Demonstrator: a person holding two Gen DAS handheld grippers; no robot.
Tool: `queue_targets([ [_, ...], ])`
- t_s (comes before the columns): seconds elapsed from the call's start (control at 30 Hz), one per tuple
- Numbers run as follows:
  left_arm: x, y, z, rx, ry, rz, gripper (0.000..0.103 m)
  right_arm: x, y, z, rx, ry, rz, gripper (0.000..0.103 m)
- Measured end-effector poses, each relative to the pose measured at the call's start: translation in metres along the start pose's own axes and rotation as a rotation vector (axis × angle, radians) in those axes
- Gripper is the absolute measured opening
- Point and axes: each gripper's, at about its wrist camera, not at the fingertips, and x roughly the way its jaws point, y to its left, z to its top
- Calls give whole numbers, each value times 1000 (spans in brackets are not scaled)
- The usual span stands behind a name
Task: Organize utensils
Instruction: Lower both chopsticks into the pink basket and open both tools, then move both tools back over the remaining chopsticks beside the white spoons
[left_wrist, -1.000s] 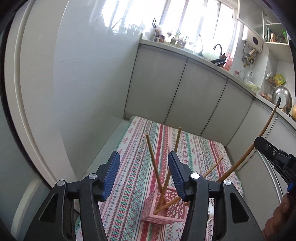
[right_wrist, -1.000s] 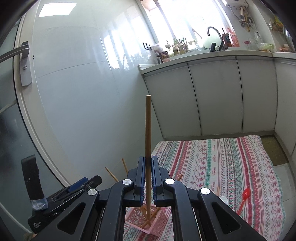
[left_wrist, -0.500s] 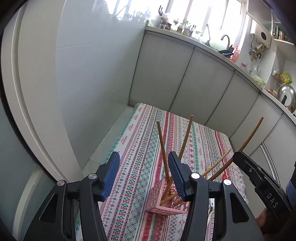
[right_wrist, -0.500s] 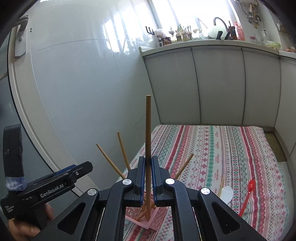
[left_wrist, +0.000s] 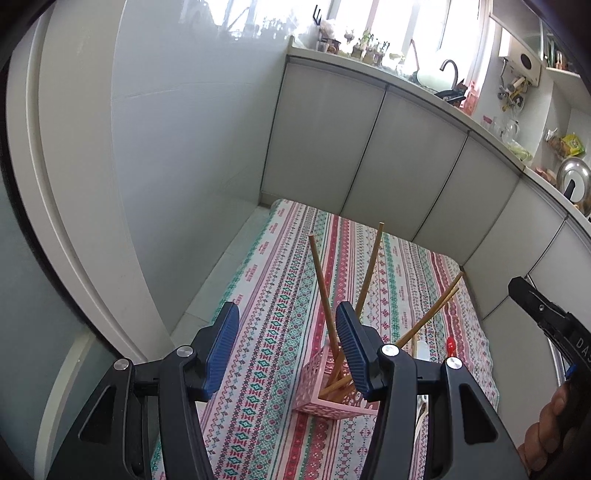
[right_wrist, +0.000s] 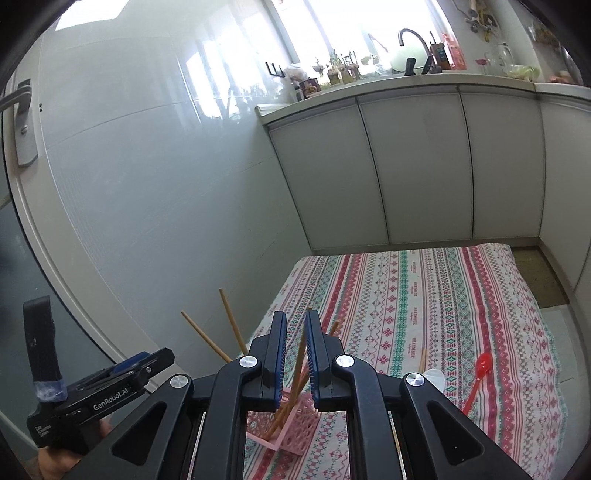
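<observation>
Fingers (right_wrist: 277, 354) of your right gripper (right_wrist: 295, 354) were parting around the chopstick (right_wrist: 301, 354) to let it drop into the pink basket (right_wrist: 299, 424) with the others, while your left gripper (left_wrist: 282, 349) waited half-spread and empty above.

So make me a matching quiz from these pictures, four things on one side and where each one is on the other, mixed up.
Things:
1. chopsticks
2. red spoon
3. pink basket
4. tap

Places:
A. standing on the striped cloth
B. up on the counter by the window
C. leaning inside the basket
D. lying flat on the cloth, right of the basket

Pairs: 1-C, 2-D, 3-A, 4-B
</observation>
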Motion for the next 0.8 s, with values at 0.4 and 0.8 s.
queue_targets([
  [0.4, -27, -27, -3, 77, -42, -3, 57, -62, -25, 18, -20, -76, -81, 16],
  [0.8, -47, -94, -24, 212, -38, -103, 57, -90, -115, 16, 147, -37, -176, 17],
])
